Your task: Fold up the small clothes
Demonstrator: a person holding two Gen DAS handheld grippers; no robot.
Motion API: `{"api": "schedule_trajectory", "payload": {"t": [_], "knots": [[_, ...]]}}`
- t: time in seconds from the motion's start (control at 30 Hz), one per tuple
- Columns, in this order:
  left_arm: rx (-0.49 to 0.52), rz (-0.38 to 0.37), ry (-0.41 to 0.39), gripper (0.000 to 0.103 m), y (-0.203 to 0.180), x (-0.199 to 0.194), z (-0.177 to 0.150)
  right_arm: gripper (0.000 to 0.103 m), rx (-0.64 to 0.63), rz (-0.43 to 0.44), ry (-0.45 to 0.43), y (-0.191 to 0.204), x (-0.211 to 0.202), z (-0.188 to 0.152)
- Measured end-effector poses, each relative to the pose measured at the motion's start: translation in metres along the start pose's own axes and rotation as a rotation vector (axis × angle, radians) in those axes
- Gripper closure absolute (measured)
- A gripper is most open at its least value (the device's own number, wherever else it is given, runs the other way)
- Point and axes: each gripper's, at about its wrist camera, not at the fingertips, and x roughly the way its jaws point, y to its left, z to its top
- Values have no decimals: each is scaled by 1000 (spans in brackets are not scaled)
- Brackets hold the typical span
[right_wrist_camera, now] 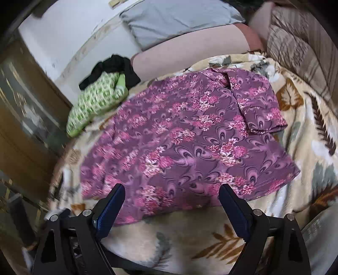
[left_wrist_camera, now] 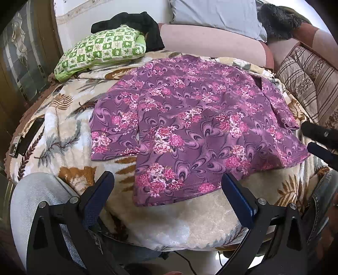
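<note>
A purple shirt with pink flowers [left_wrist_camera: 190, 124] [right_wrist_camera: 186, 143] lies spread flat on a leaf-patterned blanket [left_wrist_camera: 63, 127] [right_wrist_camera: 312, 131], hem towards me, one short sleeve out to each side. My left gripper [left_wrist_camera: 168, 177] hovers open just above the near hem, nothing between its blue pads. My right gripper [right_wrist_camera: 171, 190] is open too, over the hem's right part, and holds nothing. Its black fingertips [left_wrist_camera: 316, 137] show at the right edge of the left wrist view, beside the shirt's right corner. The right wrist view is blurred.
A green checked pillow [left_wrist_camera: 101, 50] [right_wrist_camera: 95, 101] with a black garment [left_wrist_camera: 135, 23] behind it lies at the far left. A pale bolster [left_wrist_camera: 211, 40] and a grey pillow [left_wrist_camera: 215, 14] line the back; a striped cushion [left_wrist_camera: 306, 78] sits right. A person's knees flank the near blanket edge.
</note>
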Motion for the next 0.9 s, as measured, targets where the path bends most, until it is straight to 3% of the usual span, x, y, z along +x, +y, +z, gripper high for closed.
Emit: {"api": "schedule_trajectory", "payload": {"t": [0.17,0.43,0.7,0.9], "knots": [[2,5,-9,1,0,-2,1,14,140,74,26,-20,5,3],[-16,14,2,1,5,-2,3,14,-72,-82,-41,8,-4,1],[-41,15,27,1,10,5,3,14,-69,-114,-31,-2,-4,1],[-71,28,17,1,28,5,22,16,-54,-72,-8,-4,0,2]]}}
